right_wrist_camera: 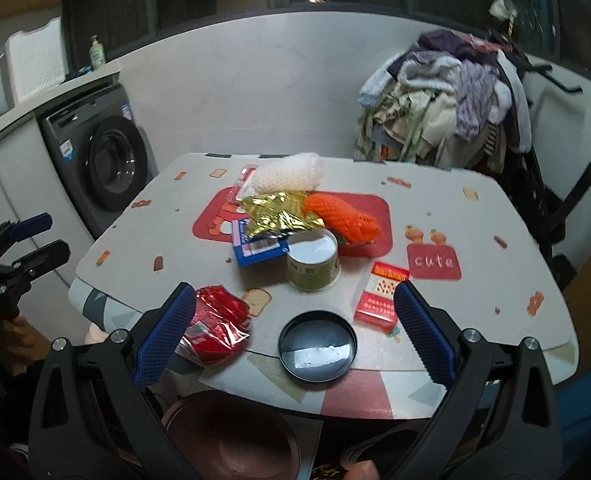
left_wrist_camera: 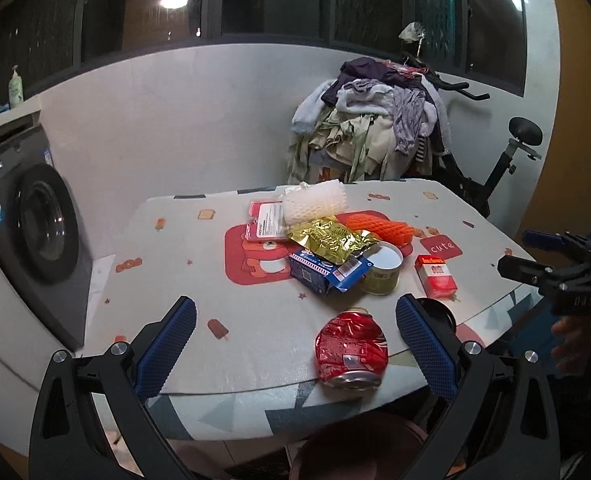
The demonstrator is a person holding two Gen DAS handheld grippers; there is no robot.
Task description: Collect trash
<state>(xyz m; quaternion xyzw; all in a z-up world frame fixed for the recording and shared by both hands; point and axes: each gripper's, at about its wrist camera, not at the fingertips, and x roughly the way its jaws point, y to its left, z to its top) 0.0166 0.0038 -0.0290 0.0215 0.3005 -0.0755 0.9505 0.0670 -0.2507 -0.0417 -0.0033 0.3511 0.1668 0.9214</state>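
Trash lies on the table (left_wrist_camera: 167, 280): a crushed red can (left_wrist_camera: 351, 350) (right_wrist_camera: 217, 326) at the near edge, a black lid (right_wrist_camera: 317, 346), a red cigarette pack (left_wrist_camera: 435, 276) (right_wrist_camera: 381, 298), a round tin (left_wrist_camera: 381, 268) (right_wrist_camera: 313, 260), a blue box (left_wrist_camera: 323, 276), a gold wrapper (left_wrist_camera: 331, 242) (right_wrist_camera: 277, 214), orange foam net (left_wrist_camera: 379, 228) (right_wrist_camera: 341, 218) and white foam net (left_wrist_camera: 315, 200) (right_wrist_camera: 287, 174). My left gripper (left_wrist_camera: 295, 344) is open above the near edge, the can between its fingers' line. My right gripper (right_wrist_camera: 295, 340) is open over the lid.
A washing machine (left_wrist_camera: 35, 224) (right_wrist_camera: 103, 160) stands left of the table. A pile of clothes (left_wrist_camera: 375, 128) (right_wrist_camera: 447, 100) sits on an exercise bike behind it. A brown bin (right_wrist_camera: 231, 436) stands below the table's near edge.
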